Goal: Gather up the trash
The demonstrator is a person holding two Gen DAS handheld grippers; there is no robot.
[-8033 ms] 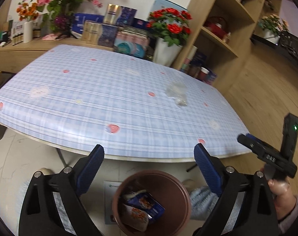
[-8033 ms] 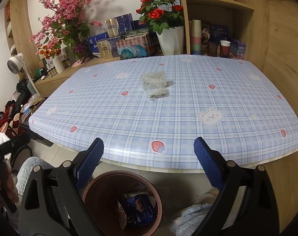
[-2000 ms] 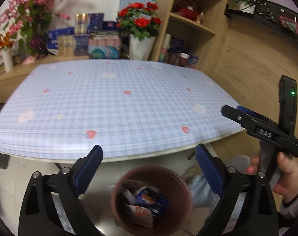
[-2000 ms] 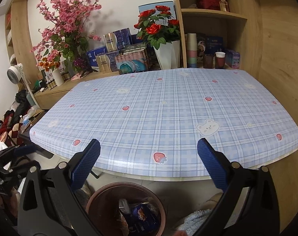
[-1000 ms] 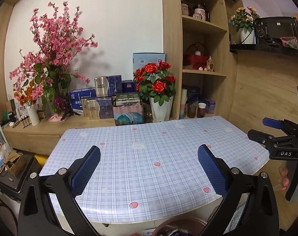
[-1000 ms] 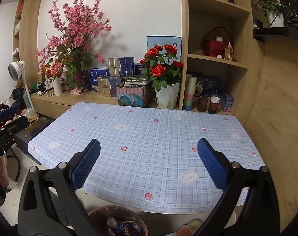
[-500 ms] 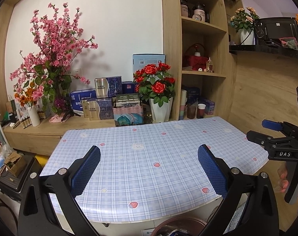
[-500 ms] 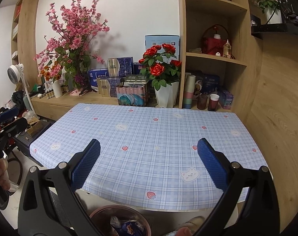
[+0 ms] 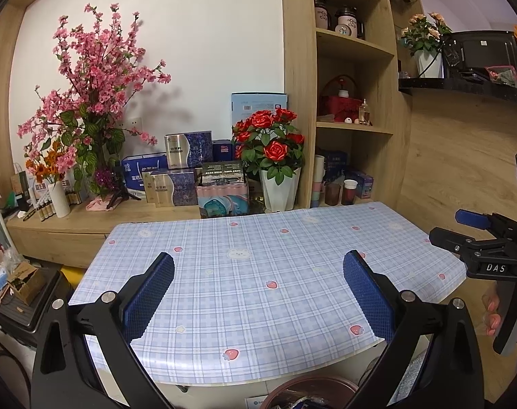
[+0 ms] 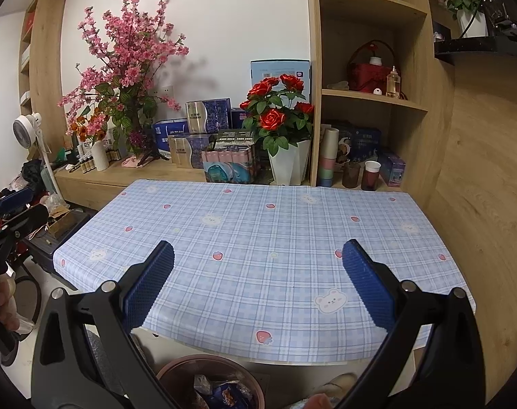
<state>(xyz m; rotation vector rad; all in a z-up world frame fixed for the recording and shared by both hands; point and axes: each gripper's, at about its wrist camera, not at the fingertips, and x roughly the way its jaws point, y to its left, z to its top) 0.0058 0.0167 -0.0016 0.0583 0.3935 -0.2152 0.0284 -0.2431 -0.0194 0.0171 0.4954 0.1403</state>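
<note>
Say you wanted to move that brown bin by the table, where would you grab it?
Probably its rim: the bin stands upright and open and looks too wide to span, so the right gripper would put one of its fingers inside the wall and one outside. Come from above on the near side, since the table edge sits close by the far side.

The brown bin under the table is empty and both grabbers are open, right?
Not quite. The brown bin is not empty: the right wrist view shows crumpled wrappers inside it. The rest holds: the left gripper and right gripper both have their jaws wide apart, holding nothing, above the checked table.
</note>
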